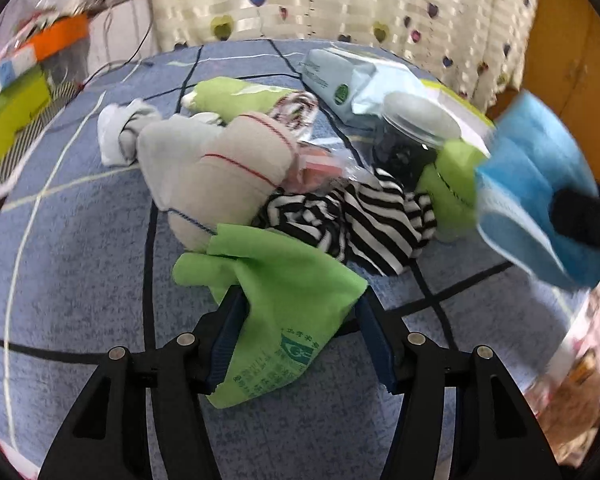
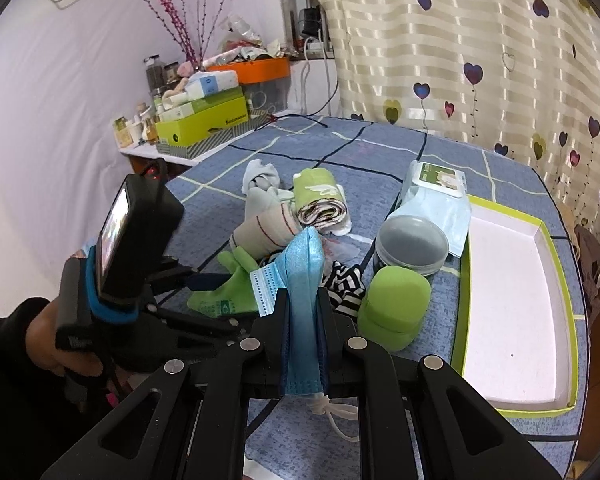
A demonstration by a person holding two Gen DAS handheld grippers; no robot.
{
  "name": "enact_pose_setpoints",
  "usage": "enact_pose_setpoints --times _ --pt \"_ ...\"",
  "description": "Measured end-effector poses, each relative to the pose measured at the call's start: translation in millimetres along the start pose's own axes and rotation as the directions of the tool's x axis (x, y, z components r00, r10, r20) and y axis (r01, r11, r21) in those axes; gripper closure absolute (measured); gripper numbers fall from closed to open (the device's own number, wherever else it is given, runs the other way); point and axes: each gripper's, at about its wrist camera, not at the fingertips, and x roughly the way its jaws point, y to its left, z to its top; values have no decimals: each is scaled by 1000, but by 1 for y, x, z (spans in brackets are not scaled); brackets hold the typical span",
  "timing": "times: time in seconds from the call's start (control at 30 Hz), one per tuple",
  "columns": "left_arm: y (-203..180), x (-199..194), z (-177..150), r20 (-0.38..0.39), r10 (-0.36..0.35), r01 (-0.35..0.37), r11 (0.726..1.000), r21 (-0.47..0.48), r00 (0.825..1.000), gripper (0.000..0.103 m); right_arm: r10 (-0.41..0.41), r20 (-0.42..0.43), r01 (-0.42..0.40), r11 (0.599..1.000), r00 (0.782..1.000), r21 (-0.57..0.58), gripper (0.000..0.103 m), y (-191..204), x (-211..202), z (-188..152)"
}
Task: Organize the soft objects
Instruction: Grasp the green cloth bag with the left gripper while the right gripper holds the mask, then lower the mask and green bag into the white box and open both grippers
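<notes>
My left gripper [image 1: 300,296] stands open, low over the blue checked cover. A light green printed cloth [image 1: 284,292] lies loosely between its blue pads [image 1: 224,344], with a gap on the right side. The same green cloth [image 2: 224,300] shows in the right wrist view, left of my right gripper [image 2: 304,300]. The right gripper is shut on a folded blue face mask [image 2: 304,272], whose white ear loop hangs below. That mask [image 1: 532,200] appears blurred at the right of the left wrist view. Behind lie a grey sock with red stripes [image 1: 220,168] and a black-and-white striped cloth [image 1: 360,216].
A white tray with a green rim [image 2: 472,280] lies at the right. Near it are a green case [image 2: 396,304], a grey-lidded jar [image 2: 412,244] and a wipes pack [image 2: 436,184]. A rolled green towel [image 2: 320,196] lies farther back. Boxes [image 2: 204,120] crowd the shelf at the left.
</notes>
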Motion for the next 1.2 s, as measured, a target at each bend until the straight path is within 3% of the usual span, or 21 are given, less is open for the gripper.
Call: enact_pose_setpoints --times 0.07,0.13,0.23,0.33,0.8,1.2 --pt "7 -2 0 15 1 0 1000 -25 1000 46 0 2 0 1000 1000 6 92 -1 -1 -1" --pt "10 -2 0 17 6 -6 999 -38 1000 66 -2 5 2 1000 1000 12 92 -3 -2 -2" --pt "13 -3 -2 20 18 -17 999 -46 1000 81 0 8 0 1000 1000 16 92 -4 -2 -3" --pt "19 -7 -4 29 14 -12 997 -71 999 88 0 9 0 1000 1000 17 92 -5 -3 -3" --pt "16 -70 10 175 -21 37 995 -88 984 90 -18 64 16 999 998 44 92 -11 -18 1" --pt "-40 -75 70 230 -127 124 992 29 965 90 -130 103 114 982 986 154 92 -73 -39 6"
